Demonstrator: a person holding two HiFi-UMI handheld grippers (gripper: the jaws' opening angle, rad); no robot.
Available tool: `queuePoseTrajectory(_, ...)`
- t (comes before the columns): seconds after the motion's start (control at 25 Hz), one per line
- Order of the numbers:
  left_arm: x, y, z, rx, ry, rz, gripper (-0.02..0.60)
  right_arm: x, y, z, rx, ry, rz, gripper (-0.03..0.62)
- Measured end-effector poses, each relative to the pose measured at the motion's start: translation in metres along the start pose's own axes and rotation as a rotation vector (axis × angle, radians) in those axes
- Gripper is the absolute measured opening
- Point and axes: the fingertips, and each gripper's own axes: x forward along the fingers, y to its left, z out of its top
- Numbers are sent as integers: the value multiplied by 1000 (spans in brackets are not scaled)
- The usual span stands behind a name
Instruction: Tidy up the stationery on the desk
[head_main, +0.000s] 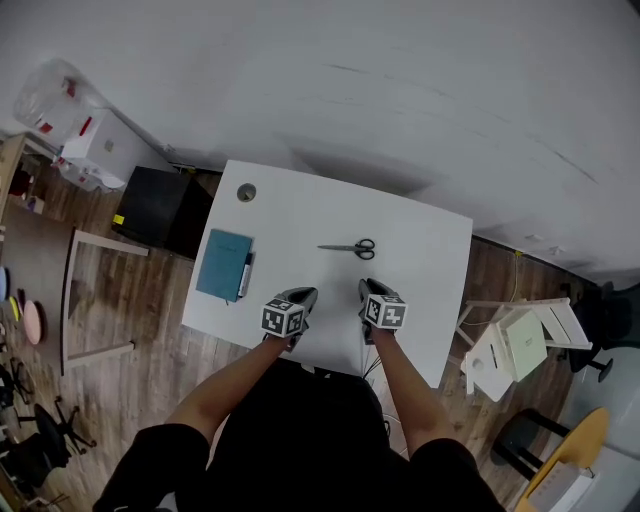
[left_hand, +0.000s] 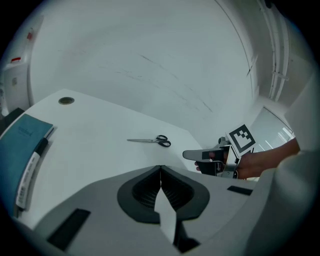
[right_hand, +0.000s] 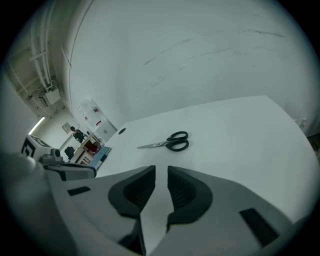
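Left gripper (left_hand: 160, 168) and right gripper (right_hand: 161, 170) over white worktop (head_main: 425, 262).
Left fingers (left_hand: 145, 190) closed, empty; right fingers (right_hand: 187, 192) narrowly parted; scissors (head_main: 350, 247) ahead.

Teal notebook (head_main: 224, 264), black-handled scissors (head_main: 350, 247), white desk (head_main: 420, 270) (marker cubes (head_main: 283, 317) black-and-white).

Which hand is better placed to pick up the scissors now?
Right, most likely. The right gripper is just before the handles of the scissors, and its jaws stand slightly apart. The left gripper is shut and faces the blade end.
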Motion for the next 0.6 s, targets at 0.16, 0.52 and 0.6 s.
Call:
queuePoseTrajectory(0.16, 4, 24, 18, -3, 8, 34, 14, 10, -4, 5, 26, -13, 0, 84)
queuePoseTrajectory(0.52, 42, 49, 42, -83, 24, 82, 14, 39, -26, 44, -16, 8, -22, 84)
queuePoseTrajectory(0.6, 53, 53, 48, -107, 21, 80, 14, 46, -35, 53, -6, 5, -33, 84)
